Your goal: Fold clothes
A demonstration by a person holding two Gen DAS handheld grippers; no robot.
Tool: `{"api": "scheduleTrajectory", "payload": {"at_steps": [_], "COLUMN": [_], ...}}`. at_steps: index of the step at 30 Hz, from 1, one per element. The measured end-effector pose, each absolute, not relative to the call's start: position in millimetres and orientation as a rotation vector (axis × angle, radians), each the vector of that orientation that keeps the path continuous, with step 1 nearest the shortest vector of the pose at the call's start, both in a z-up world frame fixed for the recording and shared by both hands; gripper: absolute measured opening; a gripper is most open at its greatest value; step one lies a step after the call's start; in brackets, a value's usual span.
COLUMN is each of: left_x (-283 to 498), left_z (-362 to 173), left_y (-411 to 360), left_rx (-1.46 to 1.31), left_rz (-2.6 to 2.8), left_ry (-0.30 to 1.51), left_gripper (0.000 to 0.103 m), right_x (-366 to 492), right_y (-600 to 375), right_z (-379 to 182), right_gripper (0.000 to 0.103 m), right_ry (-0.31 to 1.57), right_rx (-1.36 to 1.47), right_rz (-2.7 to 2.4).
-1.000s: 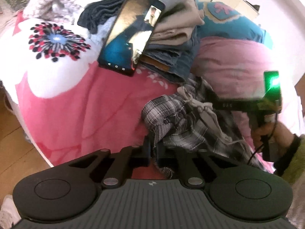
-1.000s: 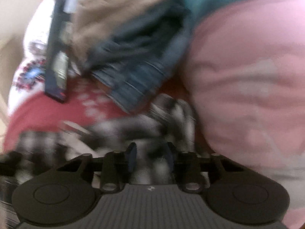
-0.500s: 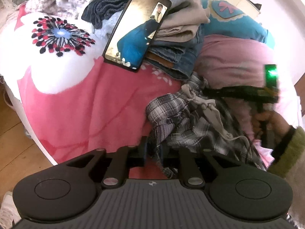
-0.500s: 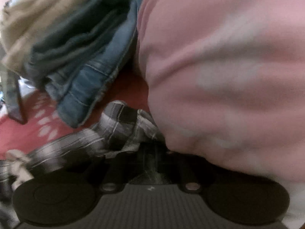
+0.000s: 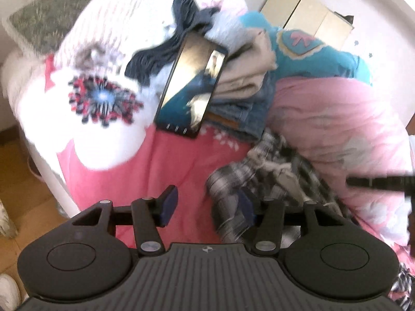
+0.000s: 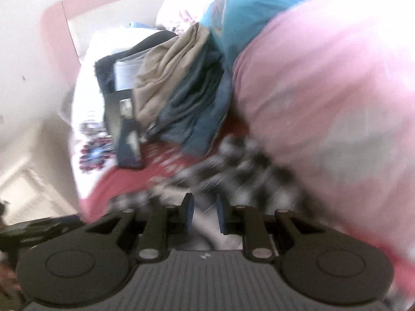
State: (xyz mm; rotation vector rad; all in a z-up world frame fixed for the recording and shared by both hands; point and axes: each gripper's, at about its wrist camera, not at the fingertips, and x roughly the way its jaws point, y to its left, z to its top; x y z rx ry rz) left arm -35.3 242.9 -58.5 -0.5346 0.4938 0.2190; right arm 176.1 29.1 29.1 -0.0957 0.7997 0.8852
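Plaid garment lies crumpled on the pink bedspread, right of centre in the left wrist view, just below the stack of folded clothes with a phone leaning against it. Left gripper at lower centre: jaws apart and opening; the right finger sits against the garment's edge, the left finger over bare bedspread, nothing clamped. Right gripper, lower centre of its own blurred view: jaws narrowly apart and opening over pale cloth; whether anything is pinched cannot be told. Pink duvet fills the right.
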Motion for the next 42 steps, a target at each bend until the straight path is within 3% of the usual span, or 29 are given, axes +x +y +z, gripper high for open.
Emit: {"api": "scheduleTrajectory", "payload": {"at_steps": [9, 10, 19, 22, 29, 40, 42], "left_x": [-2, 6, 59, 67, 71, 77, 78], "left_z": [-23, -26, -63, -76, -93, -90, -90], "left_y": [179, 170, 99, 84, 80, 81, 81], "left_rx": [-0.339, -0.308, -0.102, -0.045, -0.039, -0.079, -0.083], "left_rz": [0.11, 0.088, -0.016, -0.012, 0.016, 0.013, 0.015], "left_ry": [0.541, 0.57, 0.687, 0.708, 0.726, 0.743, 0.748], "left_gripper": [0.063, 0.069, 0.077, 0.088, 0.102, 0.103, 0.103], "right_x": [111, 102, 60, 57, 53, 55, 51], "right_y": [-24, -30, -85, -106, -128, -122, -129], "right_z": [20, 18, -17, -34, -63, -56, -47], "right_gripper": [0.02, 0.02, 0.02, 0.02, 0.023, 0.031, 0.037], "right_ry": [0.821, 0.818, 0.84, 0.866, 0.884, 0.908, 0.898], "right_rx": [0.002, -0.011, -0.13, -0.133, -0.027, -0.023, 0.021], "right_rz": [0.787, 0.765, 0.497, 0.404, 0.373, 0.354, 0.344]}}
